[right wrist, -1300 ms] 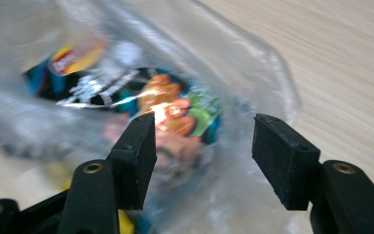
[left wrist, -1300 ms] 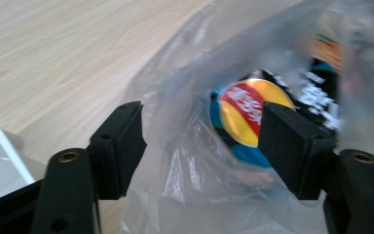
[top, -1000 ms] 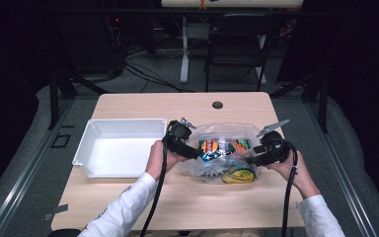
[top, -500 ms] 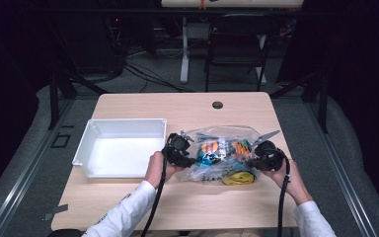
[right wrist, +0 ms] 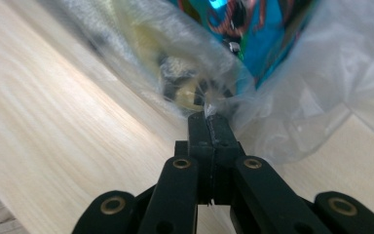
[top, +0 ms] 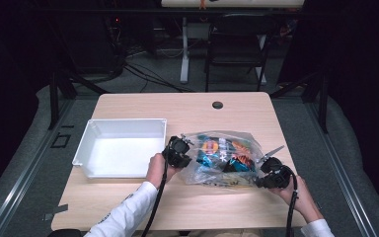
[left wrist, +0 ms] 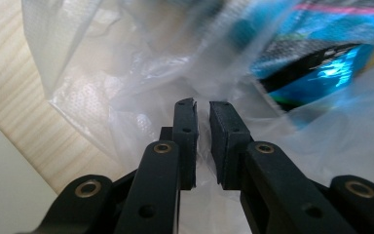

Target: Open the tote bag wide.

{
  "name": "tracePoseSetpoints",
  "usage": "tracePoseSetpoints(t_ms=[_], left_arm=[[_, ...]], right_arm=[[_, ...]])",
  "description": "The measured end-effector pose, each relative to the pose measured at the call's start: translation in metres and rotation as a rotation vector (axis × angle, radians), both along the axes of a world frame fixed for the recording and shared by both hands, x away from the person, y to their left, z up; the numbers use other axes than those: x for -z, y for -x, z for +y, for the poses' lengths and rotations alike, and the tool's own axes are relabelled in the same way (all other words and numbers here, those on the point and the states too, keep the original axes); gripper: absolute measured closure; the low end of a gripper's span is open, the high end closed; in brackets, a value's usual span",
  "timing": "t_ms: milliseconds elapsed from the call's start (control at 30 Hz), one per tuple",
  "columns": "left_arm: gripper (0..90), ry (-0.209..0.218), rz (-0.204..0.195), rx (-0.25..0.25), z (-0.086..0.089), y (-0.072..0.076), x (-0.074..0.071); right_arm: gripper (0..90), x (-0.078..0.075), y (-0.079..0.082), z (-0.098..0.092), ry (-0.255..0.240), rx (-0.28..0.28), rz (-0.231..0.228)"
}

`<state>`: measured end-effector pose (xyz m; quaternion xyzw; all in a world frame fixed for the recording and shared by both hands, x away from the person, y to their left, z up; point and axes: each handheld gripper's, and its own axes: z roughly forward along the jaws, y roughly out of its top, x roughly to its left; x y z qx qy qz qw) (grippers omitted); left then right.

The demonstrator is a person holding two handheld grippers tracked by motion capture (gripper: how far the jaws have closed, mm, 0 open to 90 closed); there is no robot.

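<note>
left tool [left wrist: 202, 109]: jaws just been closing, nearly together, bag film between them
right tool [right wrist: 208, 122]: clamped on bag corner
plastic bag [top: 222, 158]: one, clear, full of snack packets, lies mid-bench between the tools, right of white tray [top: 91, 136]
step tip: firm up left pinch before lifting, raise both evenly
count: two tools, one bag, one tray

Left tool [top: 185, 149] closing, right tool [top: 262, 173] clamped (low)

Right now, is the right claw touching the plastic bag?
Touching. The right gripper view shows the right claw shut on a pinch of the plastic bag, film bunched at its tips.
</note>
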<state>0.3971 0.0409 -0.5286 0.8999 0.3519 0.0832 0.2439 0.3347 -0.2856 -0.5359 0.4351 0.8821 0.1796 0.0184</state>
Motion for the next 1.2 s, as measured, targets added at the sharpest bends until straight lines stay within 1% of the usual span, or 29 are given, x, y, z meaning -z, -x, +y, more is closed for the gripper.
tracePoseSetpoints(t_ms=[33, 67, 100, 133, 167, 200, 233, 267, 300, 333, 367, 400, 433, 467, 533, 567, 600, 667, 733, 800, 833, 867, 900, 933, 967, 1033, 1067, 1133, 1200], left_arm=[[79.6, 0.005, 0.006, -0.002, 0.001, 0.000, 0.001], [77.3, 0.008, 0.003, -0.008, 0.001, -0.001, 0.001], [73.5, 0.023, 0.002, -0.009, 0.003, 0.000, -0.001], [70.6, 0.041, -0.004, -0.008, 0.004, 0.001, -0.005], [65.7, 0.046, -0.010, -0.012, 0.005, 0.002, -0.008], [58.6, 0.061, -0.022, -0.017, 0.005, 0.004, -0.014], [57.2, 0.085, -0.040, -0.007, 0.007, 0.008, -0.022], [55.3, 0.093, -0.059, -0.005, 0.007, 0.011, -0.030], [50.7, 0.108, -0.071, -0.003, 0.007, 0.014, -0.038], [48.2, 0.117, -0.084, 0.006, 0.007, 0.017, -0.044], [47.9, 0.126, -0.101, 0.014, 0.007, 0.020, -0.052], [46.1, 0.146, -0.111, 0.021, 0.006, 0.023, -0.059], [44.5, 0.157, -0.123, 0.036, 0.005, 0.028, -0.067], [44.4, 0.164, -0.138, 0.051, 0.003, 0.032, -0.072], [44.4, 0.176, -0.133, 0.093, -0.003, 0.038, -0.079], [44.5, 0.172, -0.130, 0.114, -0.006, 0.041, -0.081], [45.0, 0.165, -0.121, 0.130, -0.010, 0.043, -0.080], [45.9, 0.149, -0.108, 0.142, -0.014, 0.044, -0.073], [46.6, 0.136, -0.074, 0.134, -0.014, 0.042, -0.060], [46.6, 0.116, -0.050, 0.124, -0.014, 0.041, -0.047], [46.5, 0.114, -0.031, 0.123, -0.013, 0.040, -0.040], [46.3, 0.097, -0.022, 0.119, -0.013, 0.040, -0.032], [45.8, 0.085, -0.017, 0.121, -0.013, 0.040, -0.028], [45.8, 0.084, -0.009, 0.121, -0.013, 0.040, -0.024], [45.8, 0.084, -0.016, 0.117, -0.013, 0.040, -0.023], [45.8, 0.098, -0.034, 0.111, -0.012, 0.042, -0.024], [45.8, 0.102, -0.061, 0.104, -0.012, 0.043, -0.027], [45.8, 0.107, -0.072, 0.108, -0.011, 0.044, -0.032], [45.7, 0.131, -0.087, 0.102, -0.009, 0.045, -0.039]], right_arm=[[90.0, 0.002, -0.001, -0.001, 0.013, 0.003, 0.011], [90.0, 0.003, -0.001, -0.001, 0.008, 0.011, 0.022], [88.6, 0.004, 0.000, 0.000, -0.004, 0.024, 0.021], [83.2, 0.002, 0.000, -0.001, -0.008, 0.006, 0.027], [77.0, -0.001, 0.001, -0.001, -0.023, 0.008, 0.033], [72.8, -0.004, 0.002, -0.001, -0.036, 0.007, 0.027], [69.1, -0.007, 0.005, -0.001, -0.078, 0.028, 0.002], [65.8, -0.014, 0.007, -0.001, -0.099, 0.023, -0.004], [64.2, -0.020, 0.008, -0.002, -0.111, 0.014, -0.009], [62.8, -0.027, 0.009, -0.004, -0.115, -0.011, -0.011], [61.5, -0.031, 0.010, -0.004, -0.131, -0.007, -0.020], [60.3, -0.036, 0.011, -0.004, -0.148, -0.015, -0.031], [59.6, -0.041, 0.012, -0.004, -0.157, -0.014, -0.051], [59.1, -0.048, 0.013, -0.004, -0.163, -0.024, -0.059], [58.8, -0.055, 0.015, -0.002, -0.195, -0.028, -0.079], [58.8, -0.058, 0.015, -0.001, -0.194, -0.026, -0.084], [58.8, -0.060, 0.014, -0.002, -0.188, -0.035, -0.086], [58.8, -0.061, 0.015, -0.001, -0.179, -0.027, -0.088], [57.8, -0.062, 0.017, -0.001, -0.172, -0.014, -0.100], [56.5, -0.063, 0.020, 0.000, -0.180, -0.005, -0.100], [55.2, -0.065, 0.022, 0.000, -0.176, 0.000, -0.110], [53.8, -0.067, 0.024, -0.001, -0.162, -0.008, -0.117], [51.8, -0.070, 0.028, 0.000, -0.170, -0.003, -0.137], [50.4, -0.072, 0.030, 0.001, -0.174, -0.008, -0.139], [49.4, -0.075, 0.033, 0.002, -0.178, -0.013, -0.151], [47.3, -0.081, 0.037, 0.007, -0.189, -0.019, -0.175], [47.3, -0.083, 0.038, 0.009, -0.193, -0.030, -0.184], [47.3, -0.086, 0.037, 0.013, -0.193, -0.034, -0.189], [47.2, -0.087, 0.034, 0.013, -0.191, -0.026, -0.196]])
